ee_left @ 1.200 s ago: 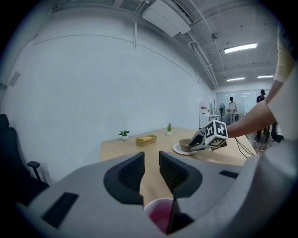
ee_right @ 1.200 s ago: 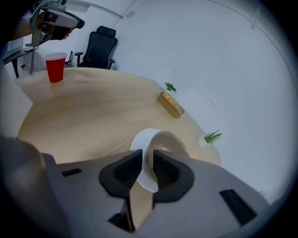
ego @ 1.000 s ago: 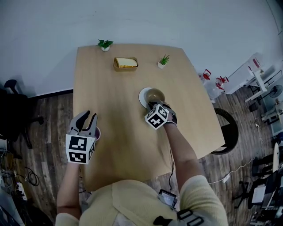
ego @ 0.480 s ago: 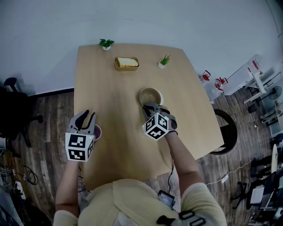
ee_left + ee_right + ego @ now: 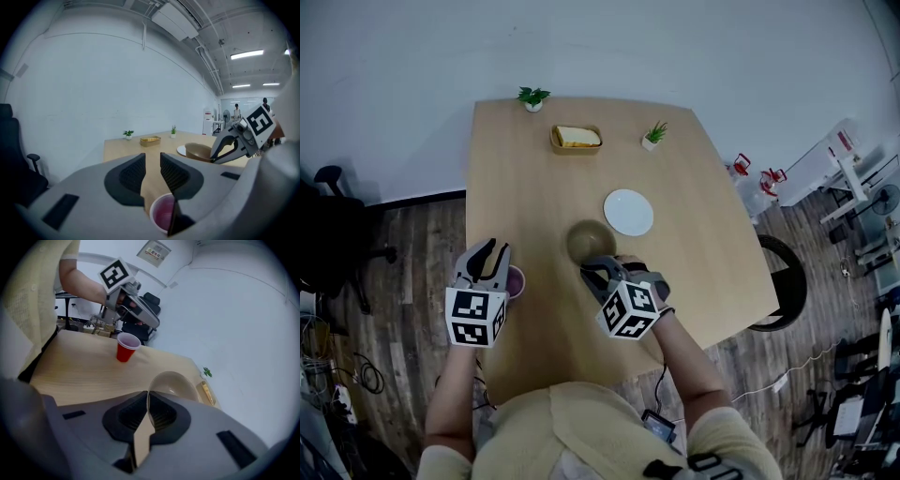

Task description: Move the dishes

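The bowl [image 5: 591, 242] had left the plate [image 5: 628, 212] and come nearer the person. The right gripper [image 5: 598, 267] had its fingers clamped on the bowl's rim. That thin rim could slip out, and the bowl could drop on the table [image 5: 534, 187]. The left gripper [image 5: 490, 251], fingers apart, stood well left of the plate beside a red cup [image 5: 515, 280]. The bowl could bump that cup. A tray [image 5: 576, 138] sat beyond the plate.

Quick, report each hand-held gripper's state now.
Left hand-held gripper: open, holding nothing.
Right hand-held gripper: shut on the brown bowl, at its rim.
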